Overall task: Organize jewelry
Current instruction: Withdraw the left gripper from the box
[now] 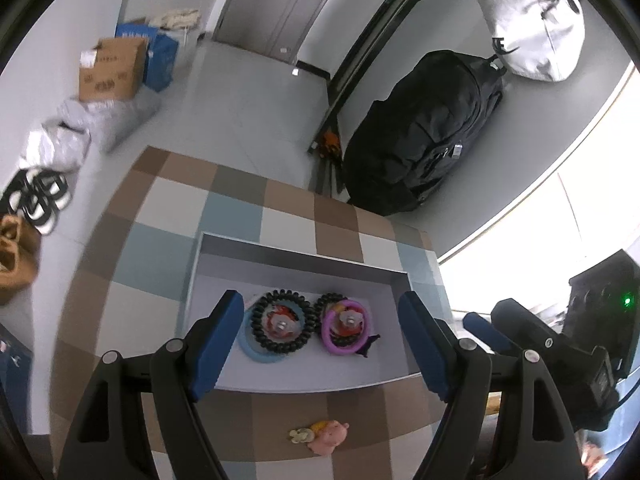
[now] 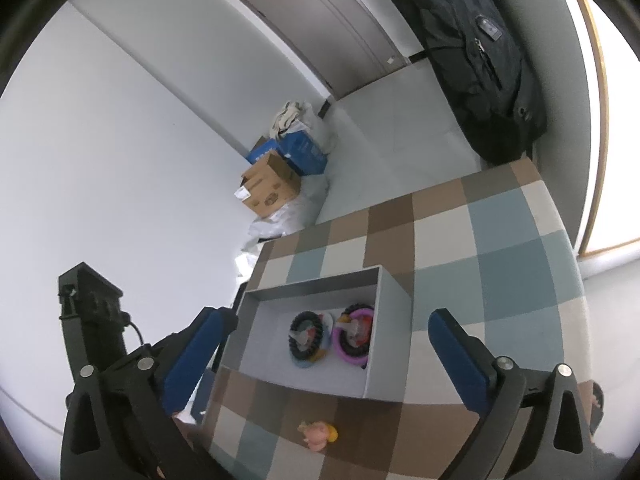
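A shallow grey box sits on the checked table. In it lie a black coil hair tie over a blue ring, and a purple ring with a second black coil. A pink pig-shaped clip lies on the table in front of the box. My left gripper hangs open above the box's near side, holding nothing. My right gripper is open too and empty, its jaws wide over the box.
A black backpack and a white bag stand on the floor beyond the table. Cardboard and blue boxes and shoes lie along the left wall. The right gripper's body is close beside the left one.
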The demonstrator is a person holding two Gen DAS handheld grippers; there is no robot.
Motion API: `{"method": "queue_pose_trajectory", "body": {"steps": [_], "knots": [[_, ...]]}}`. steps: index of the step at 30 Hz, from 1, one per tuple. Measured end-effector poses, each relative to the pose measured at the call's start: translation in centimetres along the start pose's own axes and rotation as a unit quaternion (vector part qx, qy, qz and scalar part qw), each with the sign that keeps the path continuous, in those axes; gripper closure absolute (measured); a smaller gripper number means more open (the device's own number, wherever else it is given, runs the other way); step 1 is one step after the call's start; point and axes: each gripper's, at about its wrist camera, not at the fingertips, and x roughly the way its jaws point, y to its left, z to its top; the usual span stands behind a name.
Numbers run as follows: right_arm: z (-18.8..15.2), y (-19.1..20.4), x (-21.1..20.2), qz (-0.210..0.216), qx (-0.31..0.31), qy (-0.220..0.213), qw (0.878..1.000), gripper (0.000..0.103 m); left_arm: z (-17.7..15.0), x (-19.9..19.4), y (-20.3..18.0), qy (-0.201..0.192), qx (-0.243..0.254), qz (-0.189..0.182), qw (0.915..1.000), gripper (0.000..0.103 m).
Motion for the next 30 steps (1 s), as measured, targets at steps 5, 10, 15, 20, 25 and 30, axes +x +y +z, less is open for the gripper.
{"method": "queue_pose_trajectory", "body": {"steps": [5,10,15,20,25,30], "knots": [[-0.7,0.0,-0.1,-0.009,0.006,0.011,1.0,0.0,-0.8,-0.4,0.1,-0.007,0.01,0.015,0.9998,0.027],[-1.8,0.1,-0.6,-0.029,-0.009,0.016,0.999,0.0,-1.6,-1.0,0.4,-0.009,0.019,0.043,0.9989,0.027],[-3.5,0.3,-1.0,-0.043,-0.025,0.038,0.998,0.0,-2.6,-1.8,0.7,-0.02,0.029,0.07,0.9969,0.026],[-4.7,0.6,-1.1,-0.061,-0.05,0.047,0.996,0.0,-3.7,-2.4,0.8,-0.02,0.041,0.066,0.9968,0.026],[-6.1,0.8,-0.4,-0.048,-0.06,0.082,0.994,0.0,-4.8,-2.4,1.2,-0.001,0.042,0.064,0.9971,0.016],[-7.4,2.0,0.6,-0.052,-0.104,0.106,0.988,0.0,-5.3,-2.6,1.6,0.009,0.04,0.067,0.9969,0.014]]}}
